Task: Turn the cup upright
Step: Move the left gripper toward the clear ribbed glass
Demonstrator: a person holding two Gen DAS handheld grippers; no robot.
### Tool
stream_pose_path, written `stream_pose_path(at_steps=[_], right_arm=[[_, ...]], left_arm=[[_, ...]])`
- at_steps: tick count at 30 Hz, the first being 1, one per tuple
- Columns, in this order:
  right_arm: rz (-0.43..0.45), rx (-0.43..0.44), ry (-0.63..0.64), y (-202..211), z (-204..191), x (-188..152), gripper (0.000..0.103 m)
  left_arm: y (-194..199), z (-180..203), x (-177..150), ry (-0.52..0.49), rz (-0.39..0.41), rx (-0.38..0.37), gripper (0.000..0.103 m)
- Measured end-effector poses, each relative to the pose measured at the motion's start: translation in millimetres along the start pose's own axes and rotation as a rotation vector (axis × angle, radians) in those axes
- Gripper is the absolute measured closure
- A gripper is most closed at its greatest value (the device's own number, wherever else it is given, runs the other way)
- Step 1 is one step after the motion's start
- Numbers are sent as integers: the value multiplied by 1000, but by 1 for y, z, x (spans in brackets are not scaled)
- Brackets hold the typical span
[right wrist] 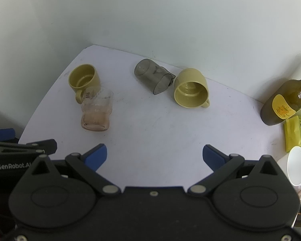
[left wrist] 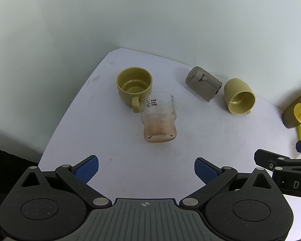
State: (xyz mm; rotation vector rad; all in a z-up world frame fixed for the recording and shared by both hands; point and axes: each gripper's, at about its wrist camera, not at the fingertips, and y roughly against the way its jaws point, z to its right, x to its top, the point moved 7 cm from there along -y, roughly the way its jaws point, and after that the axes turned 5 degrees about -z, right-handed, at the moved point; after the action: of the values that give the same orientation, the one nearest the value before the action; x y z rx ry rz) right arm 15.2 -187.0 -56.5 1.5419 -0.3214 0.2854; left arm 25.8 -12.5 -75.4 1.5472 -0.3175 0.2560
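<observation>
A yellow mug (left wrist: 239,97) (right wrist: 191,89) lies on its side near the back wall, mouth toward me. A smoky grey plastic cup (left wrist: 203,83) (right wrist: 153,75) lies on its side beside it, base to the left. A second yellow mug (left wrist: 134,87) (right wrist: 84,79) stands upright at the left. A clear glass (left wrist: 159,118) (right wrist: 96,110) stands upright in front of it. My left gripper (left wrist: 146,169) is open and empty, in front of the glass. My right gripper (right wrist: 154,156) is open and empty, in front of the lying cups.
The white table (left wrist: 190,150) (right wrist: 150,124) meets a pale wall behind. At the right stand an olive bottle (right wrist: 285,102) (left wrist: 297,110), a yellow-green packet (right wrist: 297,136) and a white paper cup (right wrist: 297,167). The table's left edge drops off.
</observation>
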Motion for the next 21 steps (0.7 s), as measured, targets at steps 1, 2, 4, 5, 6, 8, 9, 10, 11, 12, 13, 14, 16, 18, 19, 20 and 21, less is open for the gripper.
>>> stream_pose_path(at_steps=[1, 2, 4, 5, 6, 8, 9, 10, 11, 12, 13, 14, 16, 18, 19, 20, 21], right_arm=[[-1, 0, -1, 0, 0, 0, 0], [0, 0, -1, 0, 0, 0, 0], [-2, 0, 0, -1, 0, 1, 0], [-3, 0, -1, -2, 1, 2, 0], [-3, 1, 0, -2, 1, 1, 0], [-2, 0, 2, -1, 0, 1, 0], [-2, 0, 3, -1, 1, 1, 0], [-2, 1, 1, -1, 1, 1, 0], [-3, 1, 2, -1, 1, 0, 0], [-3, 3, 4, -2, 1, 0, 0], [-4, 3, 5, -2, 1, 1, 0], [-3, 3, 9, -2, 1, 1, 0], [-4, 5, 10, -3, 0, 2, 0], [-5, 11, 17, -3, -1, 2, 0], [-3, 11, 21, -3, 0, 2, 0], [1, 13, 26, -2, 0, 2, 0], [6, 14, 29, -1, 1, 3, 0]], left_arm=[[-1, 0, 1, 0, -2, -1, 0], [-1, 0, 2, 0, -2, 0, 0], [-2, 1, 4, -2, -4, 0, 0], [-2, 1, 4, -3, -4, 0, 0], [-2, 1, 4, -2, -3, 1, 0], [-2, 1, 4, 0, -3, 1, 0], [-3, 1, 4, -1, -4, 1, 0], [-3, 1, 5, -1, -4, 1, 0], [-3, 2, 5, 0, -3, 1, 0], [-3, 2, 5, -1, -3, 1, 0], [-3, 3, 6, -2, -2, 2, 0], [-3, 3, 6, -2, -3, 3, 0], [-3, 4, 7, -3, -5, 5, 0], [-1, 6, 6, -8, -7, 12, 0], [0, 7, 7, -11, -6, 14, 0], [0, 8, 8, -14, -6, 18, 0], [1, 9, 8, -17, -6, 21, 0]])
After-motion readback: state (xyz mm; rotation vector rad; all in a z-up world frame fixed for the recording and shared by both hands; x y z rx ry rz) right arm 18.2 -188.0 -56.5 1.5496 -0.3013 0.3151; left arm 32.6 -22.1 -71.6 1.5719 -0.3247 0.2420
